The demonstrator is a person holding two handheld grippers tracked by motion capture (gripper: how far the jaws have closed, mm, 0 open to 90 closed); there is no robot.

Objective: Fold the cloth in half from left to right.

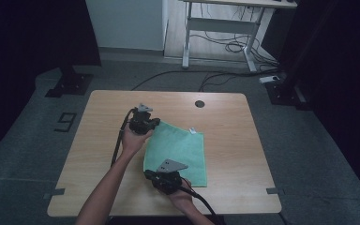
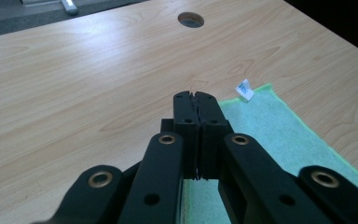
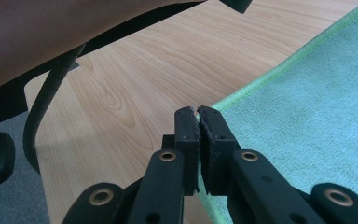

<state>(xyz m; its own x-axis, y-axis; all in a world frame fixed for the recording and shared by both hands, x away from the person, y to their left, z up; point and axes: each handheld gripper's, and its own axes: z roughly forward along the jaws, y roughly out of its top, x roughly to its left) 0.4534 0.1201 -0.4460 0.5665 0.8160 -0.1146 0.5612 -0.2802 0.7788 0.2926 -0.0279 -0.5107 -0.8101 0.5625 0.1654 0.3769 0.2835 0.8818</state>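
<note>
**Two hand-held grippers pinched on a green cloth's edge**

The left hand-held gripper (image 1: 153, 124) is seen in the high view at the far left corner of a green cloth (image 1: 180, 150), held by a hand (image 1: 133, 139) w/ the forearm coming in from the bottom edge. In the left gripper view its jaws are pressed together, w/ a thin line of cloth edge caught between the pads; the rest of the cloth is spread out to the right of the jaws. A small white tag (image 2: 244, 89) is seen at the cloth's far edge, and a round cable hole (image 2: 190, 19) is set in the desk (image 2: 74, 84) beyond it.

The right hand-held gripper (image 1: 155, 175) is placed at the near left corner of the cloth, approx. at the desk's near middle, w/ a grey three-cornered plate on top. In the right gripper view its jaws are likewise closed tight, and the cloth's bright green hem is pinched between them at the tips. The person's other forearm and a black cable are seen across the top left of that view.

The cloth is laid mostly flat on the light wood desk, slightly left of centre, w/ its left edge gripped at both corners. Grey floor, a dark stand and a 2nd desk w/ loose cables are seen beyond.
</note>
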